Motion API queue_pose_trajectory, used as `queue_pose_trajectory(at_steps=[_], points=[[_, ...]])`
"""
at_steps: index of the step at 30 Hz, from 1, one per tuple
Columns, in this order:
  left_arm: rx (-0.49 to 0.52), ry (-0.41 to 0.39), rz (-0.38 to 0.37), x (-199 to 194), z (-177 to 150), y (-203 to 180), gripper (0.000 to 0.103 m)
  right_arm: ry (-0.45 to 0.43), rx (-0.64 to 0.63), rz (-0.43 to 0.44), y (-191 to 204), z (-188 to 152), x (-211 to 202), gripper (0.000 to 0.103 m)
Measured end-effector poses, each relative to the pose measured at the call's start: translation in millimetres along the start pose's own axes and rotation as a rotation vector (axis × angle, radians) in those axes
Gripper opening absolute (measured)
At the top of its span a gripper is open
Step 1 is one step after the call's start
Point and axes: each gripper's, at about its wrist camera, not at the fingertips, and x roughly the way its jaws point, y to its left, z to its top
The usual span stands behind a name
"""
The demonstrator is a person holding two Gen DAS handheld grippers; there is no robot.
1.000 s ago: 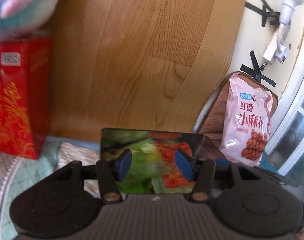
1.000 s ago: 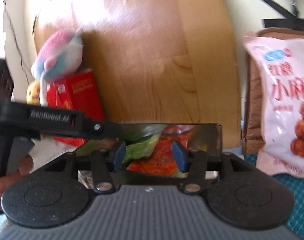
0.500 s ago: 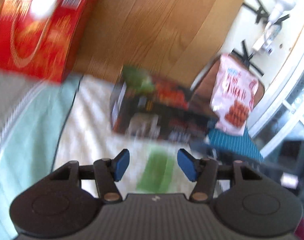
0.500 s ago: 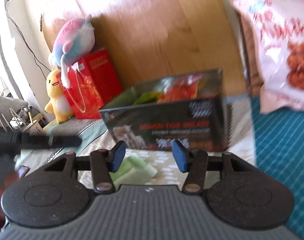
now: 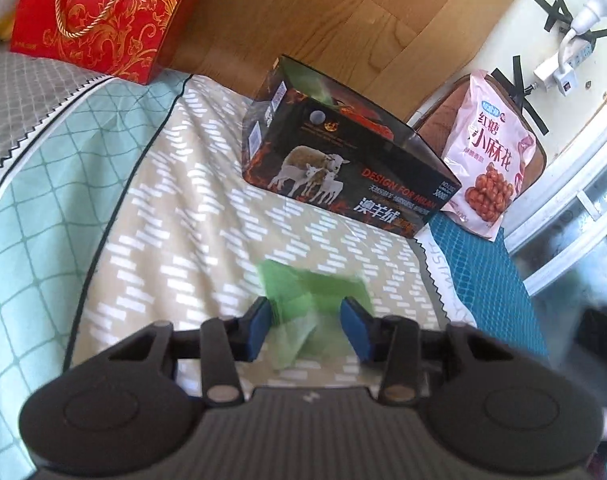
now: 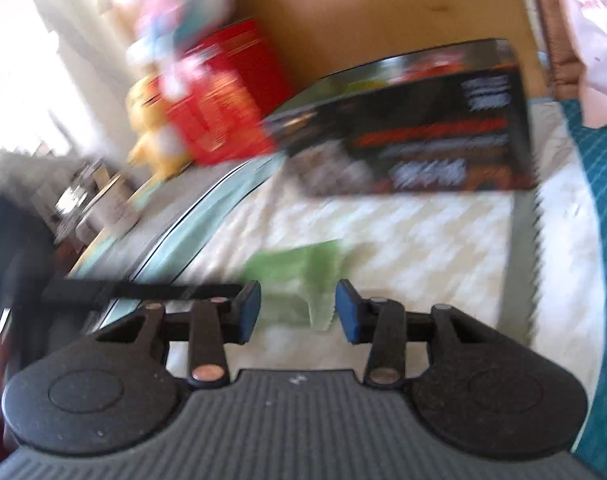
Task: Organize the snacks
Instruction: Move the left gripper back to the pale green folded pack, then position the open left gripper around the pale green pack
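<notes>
Left tongs [image 5: 306, 328] lowered (closing) around green packet [image 5: 315, 292].

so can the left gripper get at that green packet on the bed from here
Probably yes: the green packet lies between the left gripper pads, whose jaws have just been closing, nothing over it. Whether they grip yet is unclear.

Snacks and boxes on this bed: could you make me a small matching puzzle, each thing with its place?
Things:
1. green packet
2. black box
3. pink snack bag
4. red gift bag

Places:
A. propped upright beside the black box
B. far corner, by the wooden headboard
C. on the bedspread, just ahead of the left claw
D. middle of the bed, open on top

Pairs: 1-C, 2-D, 3-A, 4-B
</notes>
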Motion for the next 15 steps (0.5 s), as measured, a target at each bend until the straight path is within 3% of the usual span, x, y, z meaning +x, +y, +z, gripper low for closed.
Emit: queue_pose_trajectory(at_steps=[5,11,15], points=[[0.025,0.006,-0.024,-8,-3,1,0.046,-0.027,-0.176,-0.088,34,-34,-20,0.055],[0.068,-0.004,0.015,-9,-4,-3,0.051,-0.042,-0.147,-0.142,25,-32,-20,0.055],[0.121,-0.015,0.054,-4,-7,-12,0.051,-0.037,-0.201,-0.197,30,-28,-7,0.055]])
